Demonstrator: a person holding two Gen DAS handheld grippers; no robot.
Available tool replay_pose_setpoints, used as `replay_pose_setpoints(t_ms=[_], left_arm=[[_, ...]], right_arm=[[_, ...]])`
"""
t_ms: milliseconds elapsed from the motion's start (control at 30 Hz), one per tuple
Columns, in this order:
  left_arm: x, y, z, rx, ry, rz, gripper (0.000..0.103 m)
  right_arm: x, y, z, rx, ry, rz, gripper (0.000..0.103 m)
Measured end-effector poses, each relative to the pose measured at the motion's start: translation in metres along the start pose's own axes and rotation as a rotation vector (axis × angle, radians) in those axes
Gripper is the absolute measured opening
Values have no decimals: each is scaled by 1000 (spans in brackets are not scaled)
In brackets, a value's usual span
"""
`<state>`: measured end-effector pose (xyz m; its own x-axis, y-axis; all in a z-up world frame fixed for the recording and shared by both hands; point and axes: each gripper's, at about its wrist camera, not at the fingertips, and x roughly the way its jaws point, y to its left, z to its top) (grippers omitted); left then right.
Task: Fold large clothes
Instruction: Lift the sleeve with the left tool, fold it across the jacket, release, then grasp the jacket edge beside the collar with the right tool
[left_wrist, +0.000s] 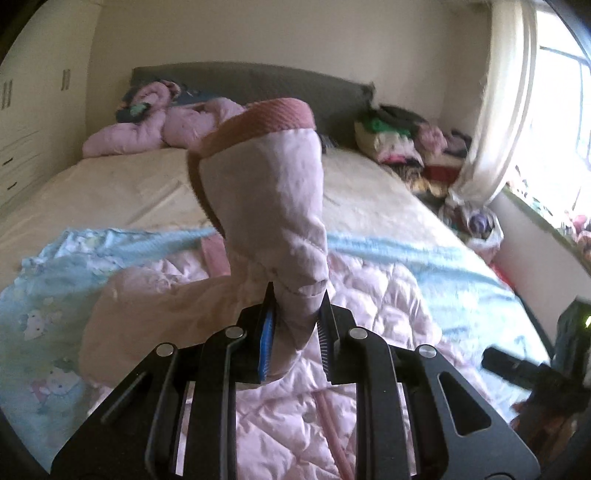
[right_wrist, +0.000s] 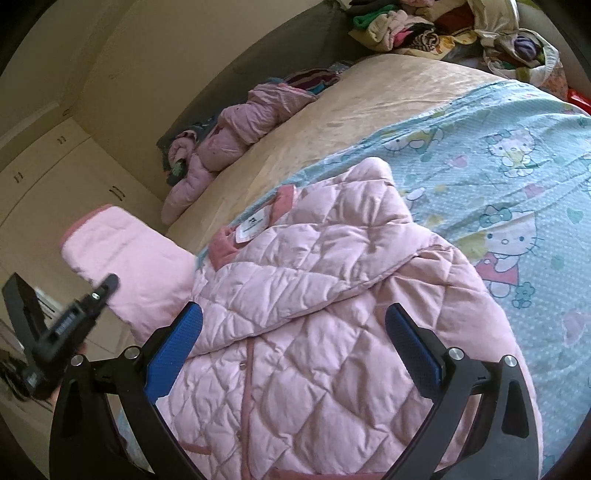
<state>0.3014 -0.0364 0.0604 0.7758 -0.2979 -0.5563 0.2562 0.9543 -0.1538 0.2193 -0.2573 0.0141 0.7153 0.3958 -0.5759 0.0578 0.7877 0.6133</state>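
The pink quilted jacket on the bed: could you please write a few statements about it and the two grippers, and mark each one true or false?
1. The left gripper is shut on a sleeve of the pink quilted jacket. True.
2. The right gripper is clamped on the jacket's collar. False: its jaws stand wide open above the jacket's body, holding nothing.
3. The jacket lies on a light blue cartoon-cat bedspread. True.
4. The held sleeve ends in a darker pink ribbed cuff. True.
5. The jacket's white label is hidden. False: it shows inside the collar.
6. The bed's head end is bare. False: another crumpled pink garment lies there.
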Motion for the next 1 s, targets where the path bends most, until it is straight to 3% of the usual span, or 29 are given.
replay_pose_setpoints(t_ms=[500,567,633,767,833,900,1000], left_arm=[[52,-52,-73,242,179,8,17],[57,-55,-81,256,218,-2,25],[61,-59,-89,264,270,-39,55],[58,-73,-101,353,293,-32,67],[52,-79,-108,371,321,-78,86],[42,-82,-112,386,332,-109,90],[25,-73,-111,388,319,-93,93]], right_arm=[[4,-25,4,55,-6,-51,99],[5,-25,4,57,-4,-53,99],[7,-26,4,62,3,-53,99],[9,-25,4,66,11,-51,99],[11,-23,4,60,20,-45,99],[16,-18,6,50,37,-24,99],[27,-9,10,28,68,-7,99]])
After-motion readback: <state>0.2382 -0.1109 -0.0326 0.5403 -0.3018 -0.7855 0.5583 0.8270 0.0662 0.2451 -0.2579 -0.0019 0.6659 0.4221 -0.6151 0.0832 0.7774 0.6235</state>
